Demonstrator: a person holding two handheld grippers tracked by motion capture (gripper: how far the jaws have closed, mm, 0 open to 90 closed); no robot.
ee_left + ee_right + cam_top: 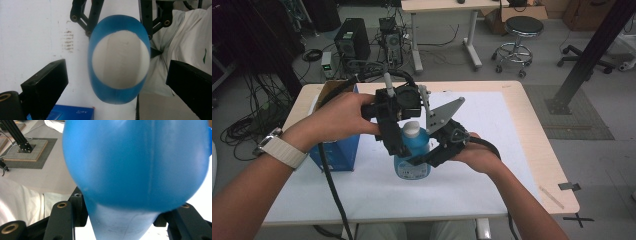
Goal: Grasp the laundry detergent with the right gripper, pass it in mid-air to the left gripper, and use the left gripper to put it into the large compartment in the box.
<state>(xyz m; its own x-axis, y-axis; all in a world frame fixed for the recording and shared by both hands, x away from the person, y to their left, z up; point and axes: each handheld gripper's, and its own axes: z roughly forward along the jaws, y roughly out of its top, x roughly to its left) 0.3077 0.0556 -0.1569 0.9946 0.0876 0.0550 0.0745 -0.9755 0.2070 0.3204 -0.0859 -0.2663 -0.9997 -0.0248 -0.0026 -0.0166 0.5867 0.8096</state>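
Steadied for the cap

Evidently the right gripper [432, 150] pinches the blue bottle [413, 159] by its body, holding it upright on the table [492, 165]. Directly above, the left gripper [117, 82] hangs with jaws spread either side of the white cap [120, 58], likely to unscrew it.

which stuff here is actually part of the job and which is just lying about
In the job:
- blue plastic bottle with a white round cap
- right hand-held gripper, shut on the bottle's body
- left hand-held gripper, jaws open either side of the cap

Lying about:
- blue cardboard box at the table's left
- white sheet covering the table
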